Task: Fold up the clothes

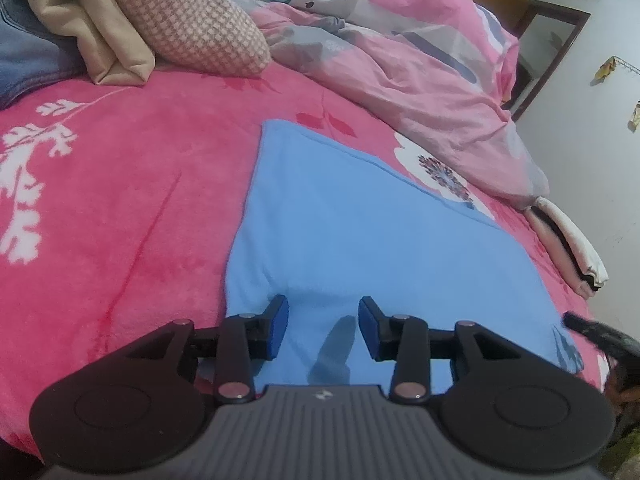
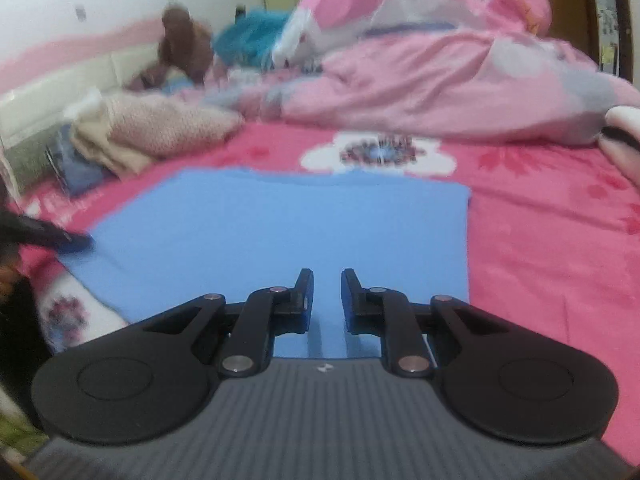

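Note:
A light blue garment lies folded flat as a rectangle on the pink floral bedspread. My left gripper hovers over its near edge, jaws well apart, with only the flat cloth beneath them. In the right wrist view the same blue garment spreads ahead of my right gripper, whose pads stand a narrow gap apart with nothing pinched. The left gripper's dark fingertip shows at the garment's left corner. The right gripper's tip shows at the garment's right side.
A pile of clothes, beige, checked knit and jeans, sits at the bed's far left. A crumpled pink duvet fills the back. A white folded item lies at the right bed edge. Behind stand a wooden cabinet and a brown plush toy.

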A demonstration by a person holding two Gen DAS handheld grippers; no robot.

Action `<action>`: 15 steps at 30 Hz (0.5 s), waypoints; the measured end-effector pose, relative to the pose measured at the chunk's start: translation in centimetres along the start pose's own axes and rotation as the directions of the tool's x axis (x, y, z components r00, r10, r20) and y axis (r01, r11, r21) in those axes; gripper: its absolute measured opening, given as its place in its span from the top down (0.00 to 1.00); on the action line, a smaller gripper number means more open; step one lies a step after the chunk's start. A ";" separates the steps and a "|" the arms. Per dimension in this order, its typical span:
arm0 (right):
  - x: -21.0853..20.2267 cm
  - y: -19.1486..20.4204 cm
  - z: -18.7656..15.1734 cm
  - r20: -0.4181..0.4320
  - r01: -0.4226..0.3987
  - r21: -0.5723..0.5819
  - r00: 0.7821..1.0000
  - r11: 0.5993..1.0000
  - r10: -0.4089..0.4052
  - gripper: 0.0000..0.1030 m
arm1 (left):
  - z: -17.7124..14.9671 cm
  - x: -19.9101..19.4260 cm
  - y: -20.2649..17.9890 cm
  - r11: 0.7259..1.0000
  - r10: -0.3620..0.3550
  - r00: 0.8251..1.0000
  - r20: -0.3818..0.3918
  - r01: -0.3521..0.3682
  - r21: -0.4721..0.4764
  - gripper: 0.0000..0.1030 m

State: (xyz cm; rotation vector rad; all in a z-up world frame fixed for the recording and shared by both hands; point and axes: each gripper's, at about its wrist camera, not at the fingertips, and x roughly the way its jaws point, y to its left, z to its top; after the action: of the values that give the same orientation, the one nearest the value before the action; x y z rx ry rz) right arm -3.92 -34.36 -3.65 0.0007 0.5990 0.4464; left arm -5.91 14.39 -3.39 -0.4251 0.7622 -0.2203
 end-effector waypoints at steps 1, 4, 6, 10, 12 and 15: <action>-0.1 -0.7 -0.8 -0.015 0.029 0.029 0.999 0.999 -0.028 0.87 | 0.0 0.0 0.1 1.000 -0.004 1.000 0.001 0.004 0.002 0.60; -3.4 -4.4 -3.4 0.045 0.036 0.230 0.998 0.973 -0.048 0.88 | 0.1 -0.3 0.5 1.000 -0.010 1.000 0.003 0.010 -0.004 0.61; -5.6 -5.5 -4.4 0.055 0.112 0.304 0.989 0.946 -0.134 0.85 | 0.3 -0.9 0.6 1.000 -0.002 1.000 0.024 0.002 -0.013 0.61; -6.9 -6.9 -4.5 0.035 0.187 0.426 0.974 0.885 -0.222 0.83 | 0.7 -2.8 -0.4 0.999 0.031 0.993 0.110 -0.034 0.022 0.59; -6.7 -6.2 -3.6 0.070 0.140 0.451 0.979 0.881 -0.192 0.82 | 1.1 -3.0 -1.2 0.997 0.038 0.991 0.125 -0.046 0.060 0.58; -4.4 -3.8 -0.9 0.101 0.082 0.402 0.986 0.912 -0.133 0.78 | 2.4 -1.9 -2.6 0.993 0.022 0.993 0.119 -0.036 0.111 0.58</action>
State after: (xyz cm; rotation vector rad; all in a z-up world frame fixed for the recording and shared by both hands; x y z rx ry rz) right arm -6.10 -39.73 -2.49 0.3812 0.5526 0.2088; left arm -5.67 13.39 0.45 -0.3168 0.6365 -0.2081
